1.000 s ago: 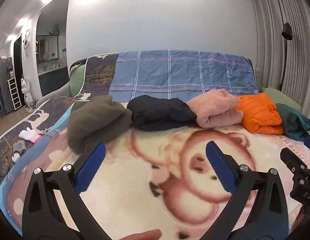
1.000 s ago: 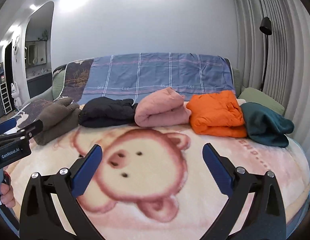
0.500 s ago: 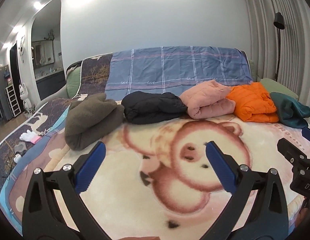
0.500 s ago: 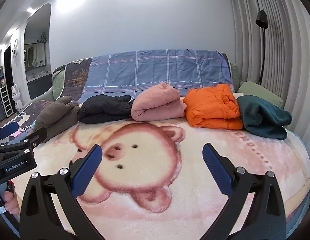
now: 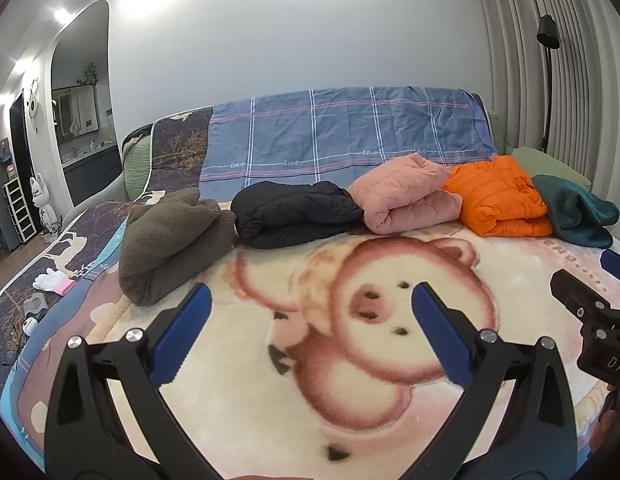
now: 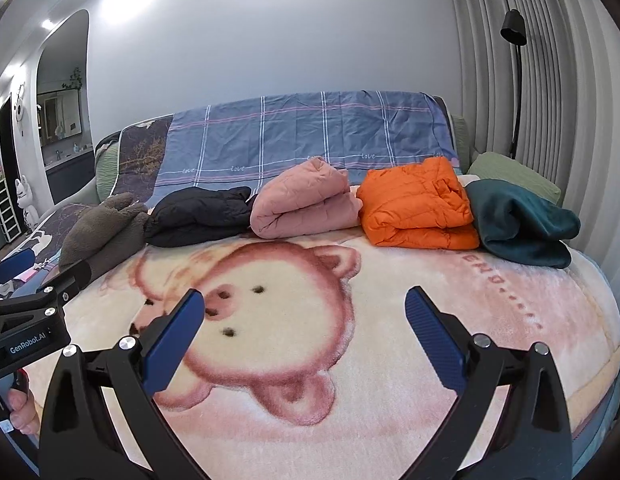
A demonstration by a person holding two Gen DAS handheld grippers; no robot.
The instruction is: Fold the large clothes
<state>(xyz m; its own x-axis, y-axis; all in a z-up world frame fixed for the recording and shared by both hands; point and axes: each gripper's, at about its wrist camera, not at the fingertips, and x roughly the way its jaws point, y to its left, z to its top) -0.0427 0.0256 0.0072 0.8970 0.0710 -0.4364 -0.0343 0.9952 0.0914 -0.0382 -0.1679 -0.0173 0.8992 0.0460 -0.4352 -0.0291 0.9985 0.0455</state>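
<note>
Left wrist view: left gripper (image 5: 310, 300) is held over the pig blanket (image 5: 370, 380), jaws wide apart, nothing between them. Five folded garments are lined up from 10 to 2 o'clock, each touching the next: brown fleece (image 5: 170, 236), black jacket (image 5: 290, 214), pink jacket (image 5: 406, 194), orange jacket (image 5: 502, 200), teal fleece (image 5: 574, 216). Right wrist view: right gripper (image 6: 304, 306) is likewise spread open and empty; a hand (image 6: 20, 410) is seen at 8 o'clock.

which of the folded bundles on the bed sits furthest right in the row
The dark teal fleece bundle, at the row's right end, beside the orange puffer jacket; the pink, black and grey-brown bundles lie further left.
</note>
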